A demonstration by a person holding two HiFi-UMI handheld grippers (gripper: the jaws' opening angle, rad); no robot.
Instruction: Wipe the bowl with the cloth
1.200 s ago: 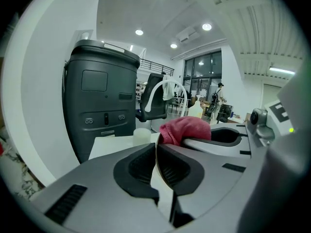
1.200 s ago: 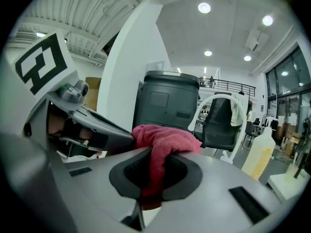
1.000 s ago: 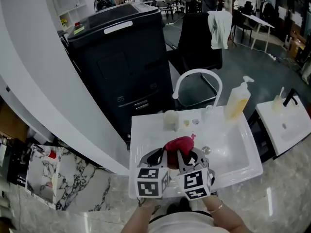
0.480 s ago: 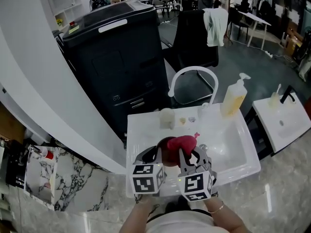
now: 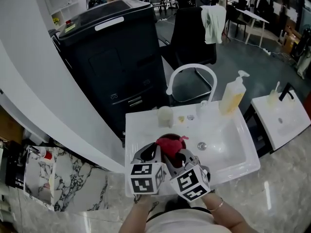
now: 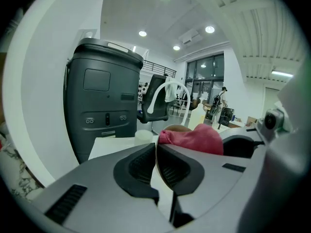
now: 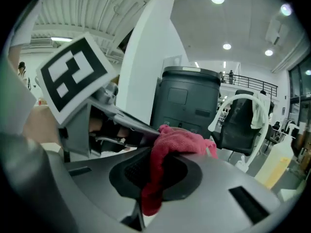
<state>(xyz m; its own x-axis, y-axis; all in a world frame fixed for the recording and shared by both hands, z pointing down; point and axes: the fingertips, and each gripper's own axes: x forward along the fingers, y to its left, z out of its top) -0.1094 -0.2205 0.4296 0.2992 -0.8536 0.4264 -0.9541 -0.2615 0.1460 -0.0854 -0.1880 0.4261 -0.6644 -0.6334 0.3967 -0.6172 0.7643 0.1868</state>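
Observation:
A red cloth (image 5: 170, 144) is bunched over a dark bowl (image 5: 163, 154) above the front left of the white sink (image 5: 233, 144). My left gripper (image 5: 151, 155) is shut on the bowl's thin rim (image 6: 156, 154), and the bowl's brown edge (image 6: 177, 128) shows beyond its jaws. My right gripper (image 5: 176, 160) is shut on the red cloth (image 7: 170, 144), which drapes over and between its jaws (image 7: 149, 176). In the left gripper view the cloth (image 6: 197, 139) lies on the bowl. Most of the bowl is hidden by cloth and grippers.
A white arched faucet (image 5: 192, 72), a yellow soap bottle (image 5: 232, 99) and a white cup (image 5: 165, 116) stand along the sink's back edge. The drain (image 5: 202, 145) is mid-basin. A tall black bin (image 5: 116, 57) stands behind, and a second sink (image 5: 282, 118) at right.
My right gripper has swung left with the cloth, closer to the left gripper, and its marker cube has tilted. The left gripper and bowl have stayed put.

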